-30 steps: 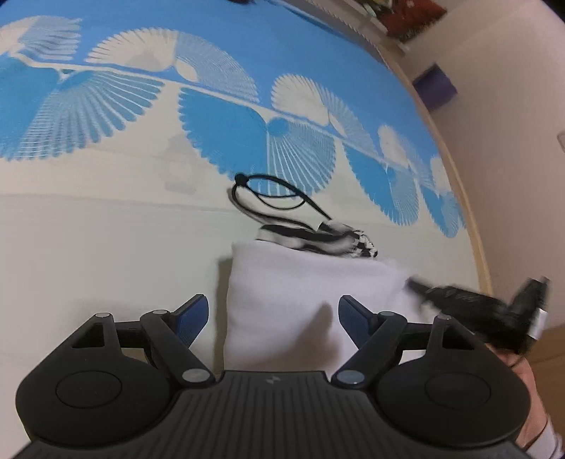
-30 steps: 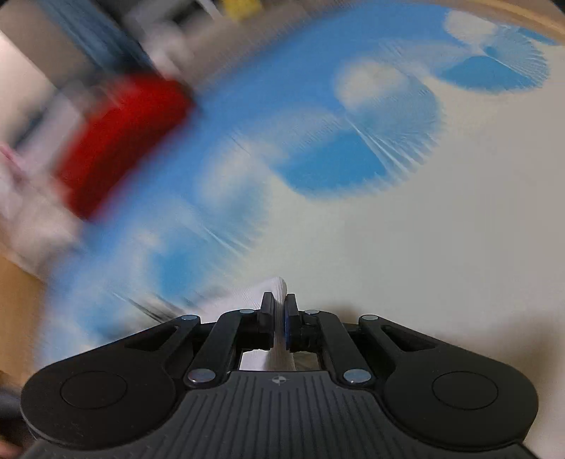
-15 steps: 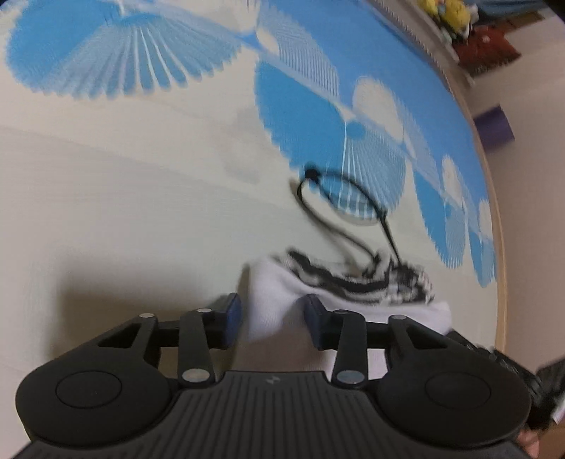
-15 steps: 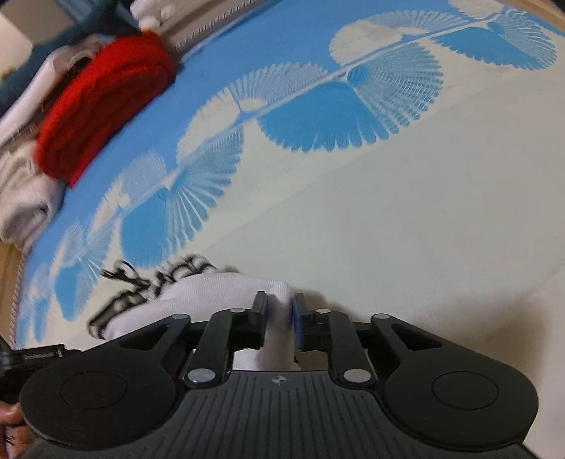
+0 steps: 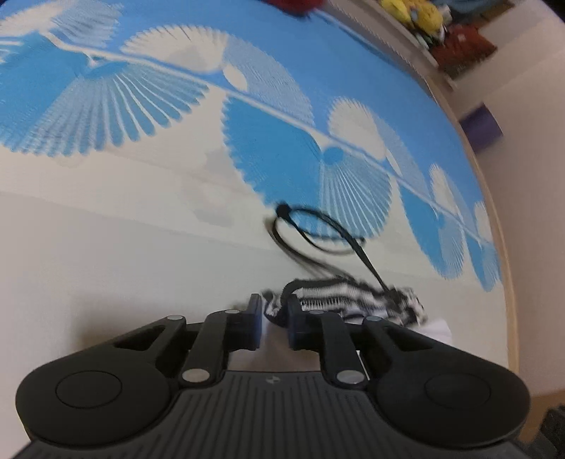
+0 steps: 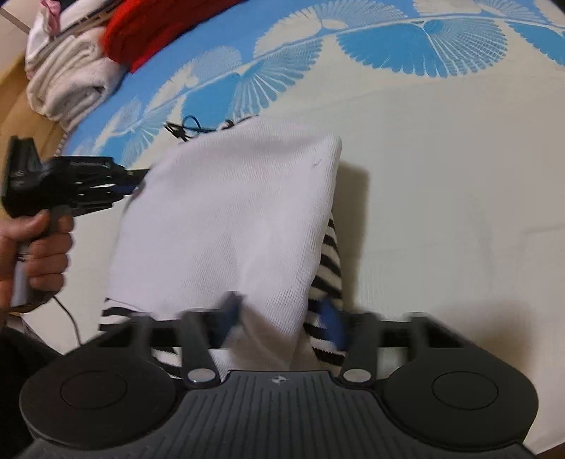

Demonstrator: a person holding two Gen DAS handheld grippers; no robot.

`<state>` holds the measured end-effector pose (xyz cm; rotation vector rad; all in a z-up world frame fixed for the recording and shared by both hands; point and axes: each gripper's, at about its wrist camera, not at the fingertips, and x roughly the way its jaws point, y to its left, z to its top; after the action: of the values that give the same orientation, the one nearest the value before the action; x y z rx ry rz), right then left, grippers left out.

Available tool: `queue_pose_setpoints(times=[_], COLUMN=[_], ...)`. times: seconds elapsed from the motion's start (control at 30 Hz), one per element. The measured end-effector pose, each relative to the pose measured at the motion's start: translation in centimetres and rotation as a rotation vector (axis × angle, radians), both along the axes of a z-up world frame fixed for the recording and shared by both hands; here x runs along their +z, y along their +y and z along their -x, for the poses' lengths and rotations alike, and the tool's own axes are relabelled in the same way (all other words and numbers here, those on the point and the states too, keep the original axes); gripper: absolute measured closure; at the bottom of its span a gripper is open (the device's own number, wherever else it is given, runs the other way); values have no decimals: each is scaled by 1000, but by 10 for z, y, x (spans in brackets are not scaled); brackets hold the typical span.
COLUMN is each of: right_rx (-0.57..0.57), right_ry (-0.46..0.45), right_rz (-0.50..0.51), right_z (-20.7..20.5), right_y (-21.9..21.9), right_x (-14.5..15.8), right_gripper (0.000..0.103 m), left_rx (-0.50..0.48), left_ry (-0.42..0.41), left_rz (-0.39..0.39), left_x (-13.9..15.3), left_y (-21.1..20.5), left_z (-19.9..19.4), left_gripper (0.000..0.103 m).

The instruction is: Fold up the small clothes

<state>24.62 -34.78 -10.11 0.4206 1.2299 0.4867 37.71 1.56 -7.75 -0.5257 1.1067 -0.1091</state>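
A small garment lies folded on the mat, white on top with black-and-white stripes at its edges and a black cord at its far end. In the left wrist view my left gripper is nearly shut, pinching the striped corner. It also shows in the right wrist view at the garment's left edge. My right gripper is open, its fingers astride the garment's near corner.
The mat is cream with blue fan patterns. Folded white towels and a red cloth are stacked at its far left edge. A wooden floor border and a purple object lie beyond the mat.
My left gripper closed from wide open onto the garment's striped corner. My right gripper, shut on the white fabric before, has opened, and the white layer now lies folded over.
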Motion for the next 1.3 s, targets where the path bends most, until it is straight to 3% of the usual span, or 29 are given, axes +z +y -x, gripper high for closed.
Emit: queue_pose_setpoints(times=[0.03,0.13,0.2,0.27,0.3,0.37,0.4,0.43,0.47,0.6,0.7,0.77,0.83,1.07,1.13,1.2,1.3], right_rx=[-6,5,8,1,-24,-106,-144,-182,-200,-212,-222,-242,-253,-234,-232,-225,-229], right_ry=[-10,-20,24,22,15,-32,-47,-50,-35,70,115,129,140,123,113,98,65], right_rz=[-20,8,63,62,51,43,40,36,24,-31,-9,-24,-61,-59,-57,-33,-15], right_z=[1,4,3,4,3,1,0,-2,-5,-21,-31,-35,-36,-39,-40,-39,-37], right_y=[-3,-6,-2,-3,-6,-13,-16,-19,-19,-7,5,6,7,15,17,22,29], right_x=[2,0,-8,-7,-4,5,7,8,4,-21,-35,-40,-41,-40,-38,-33,-19], right_gripper=[89,91,91,89,82,58,34,25,26,28,28,35,49,69,79,83,88], left_rx=[13,47,45,3,-29,-94,-115,-133,-141,-135,-110,-97,-114,-153,-162,-169,-173], left_ry=[-6,-27,-31,-17,-10,11,20,36,59,182,207,205,179,141,136,127,114], left_rz=[-3,-8,-5,35,53,55,49,37,22,41,79,102,110,67,59,44,26], left_x=[2,12,22,32,35,39,39,36,31,-3,-22,-28,-26,-18,-16,-9,5], left_y=[2,8,10,12,12,9,8,6,5,2,0,-2,-7,-19,-19,-22,-20], left_z=[1,3,6,11,13,18,21,25,27,29,28,27,25,20,20,20,22], left_gripper=[89,76,46,26,19,18,15,13,11,11,11,12,19,31,39,59,68])
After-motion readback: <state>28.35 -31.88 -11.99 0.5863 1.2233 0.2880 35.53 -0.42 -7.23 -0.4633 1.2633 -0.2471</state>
